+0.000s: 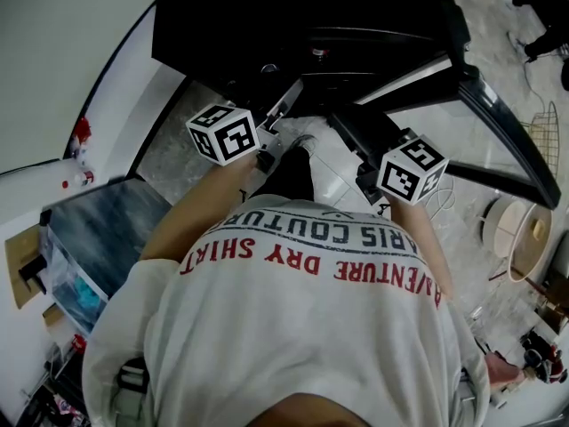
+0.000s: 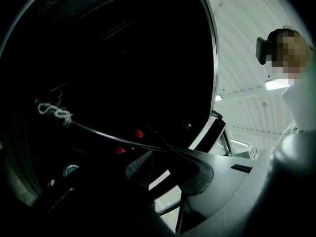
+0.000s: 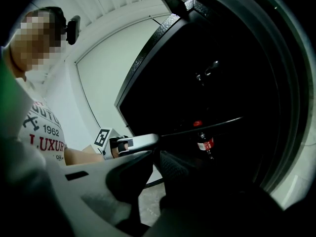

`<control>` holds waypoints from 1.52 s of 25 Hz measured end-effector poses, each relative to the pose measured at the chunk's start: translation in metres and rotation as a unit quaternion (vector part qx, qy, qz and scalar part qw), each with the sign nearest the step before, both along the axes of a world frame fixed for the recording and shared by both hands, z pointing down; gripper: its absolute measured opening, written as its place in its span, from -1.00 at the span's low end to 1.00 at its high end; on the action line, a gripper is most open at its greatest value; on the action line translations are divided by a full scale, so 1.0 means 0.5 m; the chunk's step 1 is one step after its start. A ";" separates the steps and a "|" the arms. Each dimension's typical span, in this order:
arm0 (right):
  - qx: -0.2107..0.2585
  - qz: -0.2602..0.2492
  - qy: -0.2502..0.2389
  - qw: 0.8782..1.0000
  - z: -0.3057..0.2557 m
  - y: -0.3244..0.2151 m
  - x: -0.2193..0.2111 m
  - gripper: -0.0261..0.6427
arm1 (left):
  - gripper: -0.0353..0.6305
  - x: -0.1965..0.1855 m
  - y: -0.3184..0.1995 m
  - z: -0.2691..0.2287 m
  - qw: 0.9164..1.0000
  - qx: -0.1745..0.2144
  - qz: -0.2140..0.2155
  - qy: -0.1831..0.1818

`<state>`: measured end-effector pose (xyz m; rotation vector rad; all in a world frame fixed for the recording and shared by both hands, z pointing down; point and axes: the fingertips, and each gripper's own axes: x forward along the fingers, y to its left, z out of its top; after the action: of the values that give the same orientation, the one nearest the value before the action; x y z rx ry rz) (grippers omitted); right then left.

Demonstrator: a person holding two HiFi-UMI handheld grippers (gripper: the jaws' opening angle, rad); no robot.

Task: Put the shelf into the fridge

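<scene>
The black fridge [image 1: 293, 16] stands open in front of me, its inside dark. The shelf shows as a thin dark front rim [image 2: 98, 132], with a white tie knotted on it, that runs into my left gripper [image 2: 165, 154]. The same rim [image 3: 207, 126] runs into my right gripper [image 3: 158, 149] from the other side. Both grippers are shut on the shelf's rim and hold it level at the fridge's mouth. From above, the left gripper [image 1: 283, 105] and the right gripper [image 1: 342, 123] reach forward side by side under their marker cubes. The rest of the shelf is lost in the dark.
The fridge's glass door [image 1: 498, 123] swings out to the right. Bottles with red caps [image 2: 139, 133] stand inside, one a cola bottle [image 3: 205, 142]. A wire basket [image 1: 542, 132] and a round white object [image 1: 516, 229] lie on the floor at right. A grey table [image 1: 107, 229] is at left.
</scene>
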<state>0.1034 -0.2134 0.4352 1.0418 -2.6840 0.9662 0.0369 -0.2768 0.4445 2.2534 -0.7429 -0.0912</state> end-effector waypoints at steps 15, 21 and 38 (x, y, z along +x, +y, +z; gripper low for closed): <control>-0.002 -0.001 0.000 1.000 0.002 -0.010 0.004 -0.76 | -0.59 -0.003 -0.056 -0.002 0.999 0.017 -0.032 -0.022; -0.004 -0.003 -0.008 1.000 0.004 -0.013 0.001 -0.76 | -0.59 -0.005 -0.078 -0.001 0.998 0.015 -0.052 -0.027; 0.002 0.010 -0.010 1.000 0.001 -0.006 0.009 -0.79 | -0.58 -0.007 -0.087 -0.003 0.998 0.021 -0.056 -0.030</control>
<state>0.1077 -0.2165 0.4357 1.0662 -2.6974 0.9816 0.0335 -0.3205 0.4430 2.2615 -0.9080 -0.0941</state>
